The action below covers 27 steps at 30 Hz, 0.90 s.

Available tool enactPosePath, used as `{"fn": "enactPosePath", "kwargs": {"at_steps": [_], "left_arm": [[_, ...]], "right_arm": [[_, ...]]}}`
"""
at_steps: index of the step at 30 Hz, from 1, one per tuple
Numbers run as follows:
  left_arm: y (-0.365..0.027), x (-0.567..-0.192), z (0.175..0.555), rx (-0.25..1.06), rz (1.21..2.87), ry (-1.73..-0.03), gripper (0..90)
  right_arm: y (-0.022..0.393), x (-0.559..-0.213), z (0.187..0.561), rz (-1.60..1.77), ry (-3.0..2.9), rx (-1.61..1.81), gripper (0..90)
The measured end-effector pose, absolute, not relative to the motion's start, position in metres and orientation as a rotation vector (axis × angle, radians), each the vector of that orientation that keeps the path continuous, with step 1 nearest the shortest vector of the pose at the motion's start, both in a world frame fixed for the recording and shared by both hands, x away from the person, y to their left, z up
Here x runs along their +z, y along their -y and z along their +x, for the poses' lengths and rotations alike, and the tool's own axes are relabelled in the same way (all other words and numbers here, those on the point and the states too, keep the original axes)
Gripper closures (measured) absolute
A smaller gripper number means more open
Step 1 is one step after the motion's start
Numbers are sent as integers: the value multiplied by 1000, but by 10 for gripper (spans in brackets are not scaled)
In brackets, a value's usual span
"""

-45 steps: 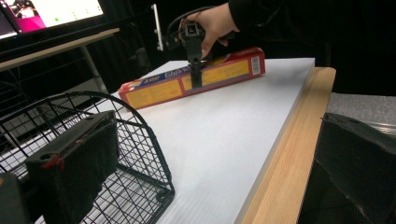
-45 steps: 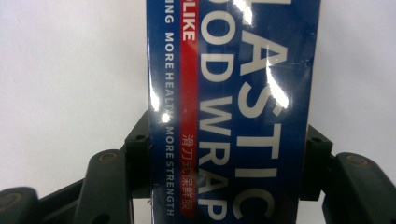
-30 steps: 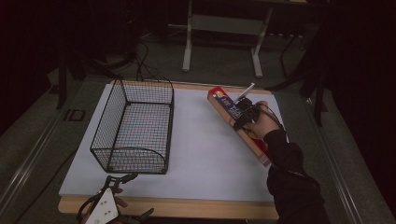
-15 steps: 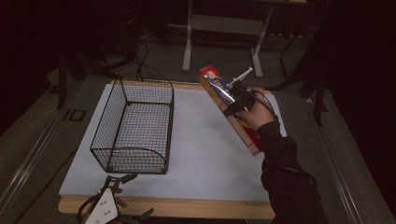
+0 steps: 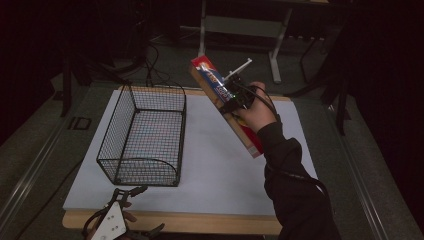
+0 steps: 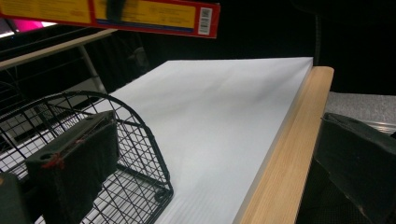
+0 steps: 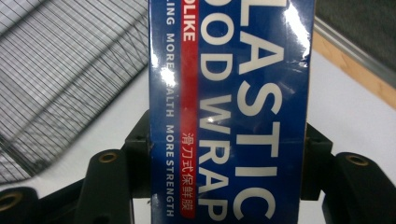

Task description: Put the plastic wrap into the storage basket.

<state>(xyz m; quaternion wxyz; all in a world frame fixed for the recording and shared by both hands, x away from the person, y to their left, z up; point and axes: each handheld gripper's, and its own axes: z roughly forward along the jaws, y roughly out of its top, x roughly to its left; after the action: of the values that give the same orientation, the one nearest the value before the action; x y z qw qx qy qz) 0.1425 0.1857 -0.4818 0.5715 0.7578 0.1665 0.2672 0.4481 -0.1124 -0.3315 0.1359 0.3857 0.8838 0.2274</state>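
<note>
Here the right tool (image 5: 234,97) grips a long box (image 5: 226,105) of plastic wrap across its width, jaws pressed to both long sides, and holds it tilted in the air above the counter's (image 5: 210,165) far right part, clear of the surface. In the right gripper view the box's (image 7: 229,112) blue face sits between the jaws. A wire basket (image 5: 142,135) stands on the counter's left half, well apart from the box. The left tool (image 5: 117,220) is at the near left edge, jaws wide apart, just beside the basket's (image 6: 93,154) near end.
</note>
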Motion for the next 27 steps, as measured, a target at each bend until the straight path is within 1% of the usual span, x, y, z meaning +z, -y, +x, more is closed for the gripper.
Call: {"fn": "enactPosePath", "kwargs": {"at_steps": [3, 15, 24, 27], "left_arm": [[-186, -482, 143, 626, 1777, -391, 6], [-187, -482, 142, 622, 1773, -391, 6], [-187, -481, 142, 619, 1771, -392, 6], [-188, -481, 142, 621, 1768, -391, 6]], "right_arm": [[97, -326, 444, 1120, -2519, 735, 404], [60, -320, 439, 1085, -2486, 815, 404], [24, -318, 432, 1038, -2496, 877, 405], [9, -314, 427, 1029, -2466, 960, 404]]}}
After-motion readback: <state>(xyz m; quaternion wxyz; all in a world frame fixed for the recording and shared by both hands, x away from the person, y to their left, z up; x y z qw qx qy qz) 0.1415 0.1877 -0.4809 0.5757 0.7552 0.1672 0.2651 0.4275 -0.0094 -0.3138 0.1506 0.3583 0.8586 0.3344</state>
